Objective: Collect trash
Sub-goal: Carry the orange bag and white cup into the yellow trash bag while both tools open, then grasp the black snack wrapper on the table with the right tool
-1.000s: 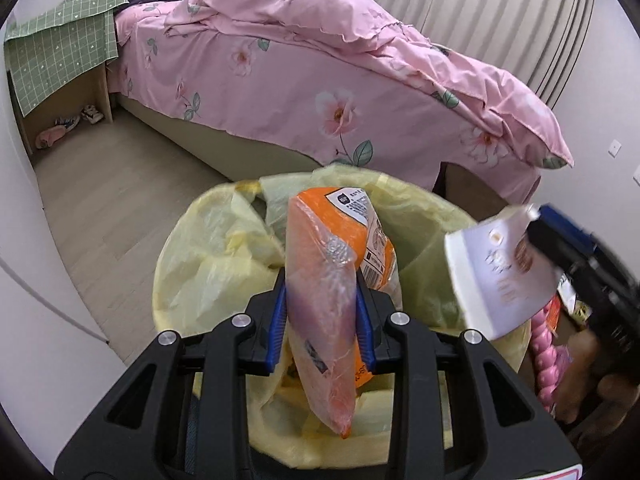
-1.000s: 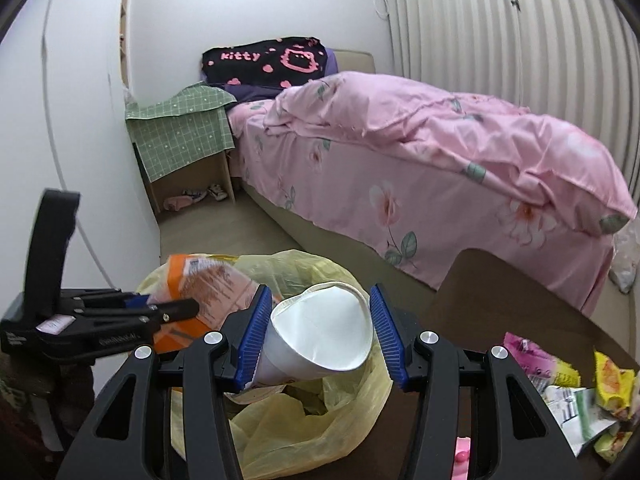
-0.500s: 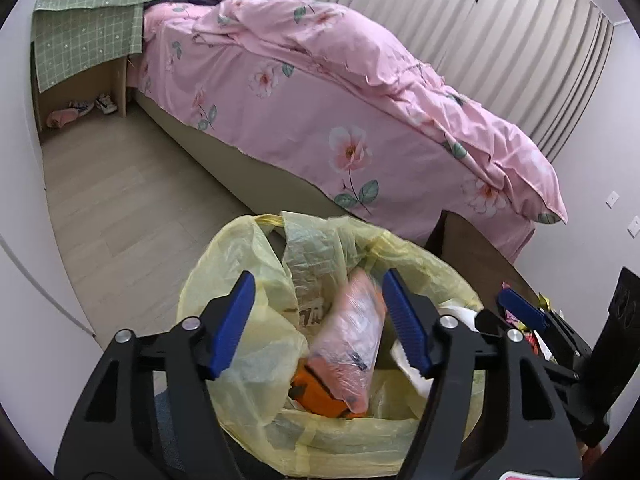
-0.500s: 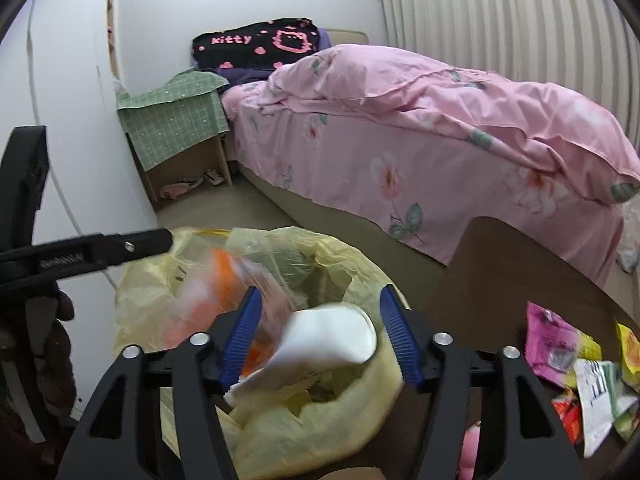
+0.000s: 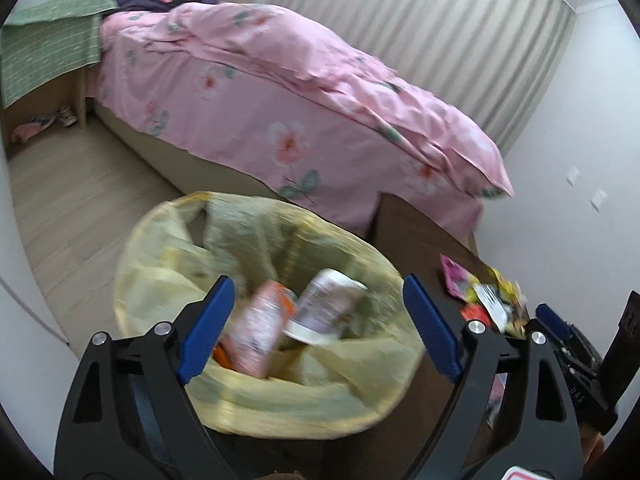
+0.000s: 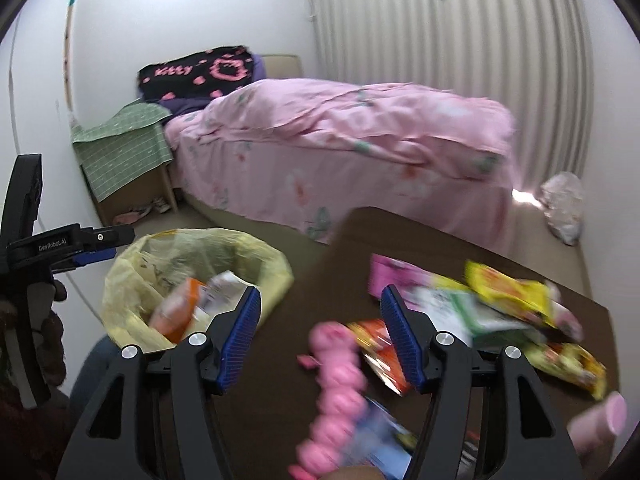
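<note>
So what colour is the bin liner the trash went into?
Pale yellow bin liner, translucent; clearest in the left wrist view.

A bed [image 6: 352,160] under a pink floral duvet [image 5: 304,92] fills the room's far side. A black Hello Kitty pillow [image 6: 196,74] lies at its head. Beside it stands a wooden nightstand [image 6: 132,196] draped with a green checked cloth [image 6: 120,144]. Pale vertical blinds [image 6: 460,24] cover the wall behind. Wood floor [image 5: 76,192] runs alongside the bed.
</note>
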### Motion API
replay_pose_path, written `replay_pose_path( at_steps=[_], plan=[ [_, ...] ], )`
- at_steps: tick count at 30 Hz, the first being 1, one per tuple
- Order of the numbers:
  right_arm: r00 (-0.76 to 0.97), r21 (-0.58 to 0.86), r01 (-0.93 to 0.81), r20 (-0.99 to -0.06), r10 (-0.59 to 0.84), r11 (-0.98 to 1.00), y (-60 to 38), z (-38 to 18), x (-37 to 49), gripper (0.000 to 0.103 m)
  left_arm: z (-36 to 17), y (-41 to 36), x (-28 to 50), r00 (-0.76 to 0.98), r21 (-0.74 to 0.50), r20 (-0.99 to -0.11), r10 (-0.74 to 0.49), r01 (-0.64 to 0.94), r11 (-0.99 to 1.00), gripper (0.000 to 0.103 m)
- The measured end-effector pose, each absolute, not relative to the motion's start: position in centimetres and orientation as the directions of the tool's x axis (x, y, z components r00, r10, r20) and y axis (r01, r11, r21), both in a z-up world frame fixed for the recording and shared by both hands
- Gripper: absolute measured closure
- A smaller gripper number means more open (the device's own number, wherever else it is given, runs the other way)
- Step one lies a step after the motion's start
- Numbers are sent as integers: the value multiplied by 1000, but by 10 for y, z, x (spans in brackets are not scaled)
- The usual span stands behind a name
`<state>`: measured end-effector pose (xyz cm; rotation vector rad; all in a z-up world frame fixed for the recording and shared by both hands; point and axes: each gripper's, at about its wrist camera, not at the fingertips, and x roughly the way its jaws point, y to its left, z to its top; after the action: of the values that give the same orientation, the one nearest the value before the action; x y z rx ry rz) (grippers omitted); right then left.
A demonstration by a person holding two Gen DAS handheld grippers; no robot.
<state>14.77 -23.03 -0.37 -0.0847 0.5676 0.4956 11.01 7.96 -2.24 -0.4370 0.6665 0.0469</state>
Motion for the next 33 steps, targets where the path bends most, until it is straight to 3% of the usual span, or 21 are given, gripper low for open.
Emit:
replay_pose_path(
  at_steps=[7,15,24,33],
  plan=[
    [812,39,-282,-522,260,959,-322,-6,106,42,-14,-8,104,780,-311,-584,-226,42,950,21],
    [827,45,-167,-538,165,985,-382,-25,64,42,-27,-92,97,705,-208,-627,-332,259,943,21],
    [748,83,-245,-618,243,966,-378,-57,62,41,-41,-121,96,660,-175,-668,-343,309,935,23],
    [640,156,-333,-686,345,930,-343,-77,132,41,-53,-108,98,636,-209,-694,-336,269,940,32]
  ],
)
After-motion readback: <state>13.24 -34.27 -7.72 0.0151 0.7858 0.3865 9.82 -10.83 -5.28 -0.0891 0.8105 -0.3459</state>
